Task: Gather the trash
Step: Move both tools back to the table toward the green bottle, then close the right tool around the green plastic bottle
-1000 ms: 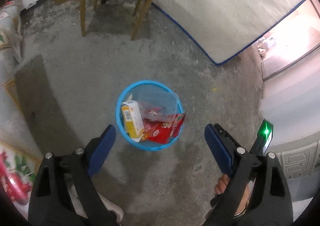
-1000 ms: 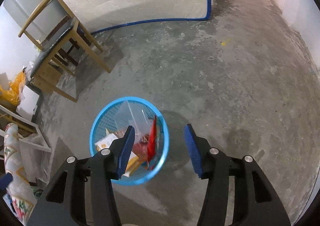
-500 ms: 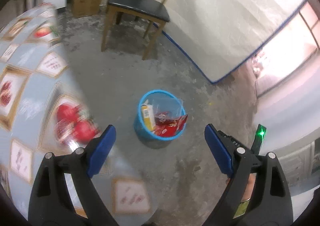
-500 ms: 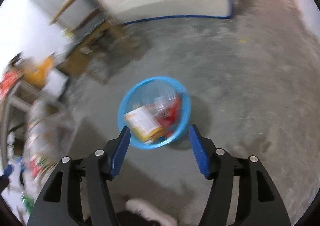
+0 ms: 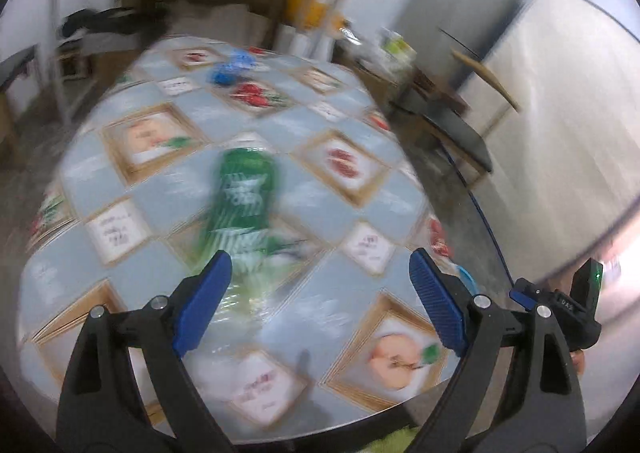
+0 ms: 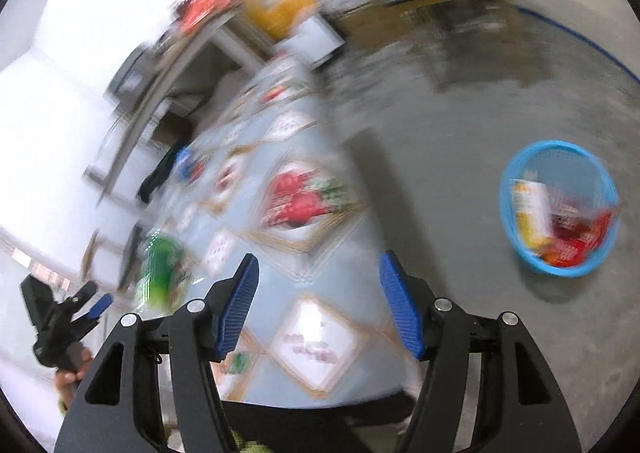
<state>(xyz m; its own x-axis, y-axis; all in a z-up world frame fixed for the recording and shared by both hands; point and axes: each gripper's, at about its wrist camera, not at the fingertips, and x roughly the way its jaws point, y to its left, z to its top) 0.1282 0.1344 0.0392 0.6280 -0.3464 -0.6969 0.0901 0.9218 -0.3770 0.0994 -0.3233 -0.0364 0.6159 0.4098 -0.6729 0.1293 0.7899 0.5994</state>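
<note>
Left wrist view shows a blurred green packet lying on the table at centre frame, just above my left jaws, which stand wide apart and empty. My right jaws are also apart with nothing between them. At the right edge of the right wrist view, the blue basket of wrappers sits on the floor.

Home storeroom, mattress, fridge, tbl

A green packet lies on a pale-blue, fruit-patterned tablecloth; the basket is blue.
</note>
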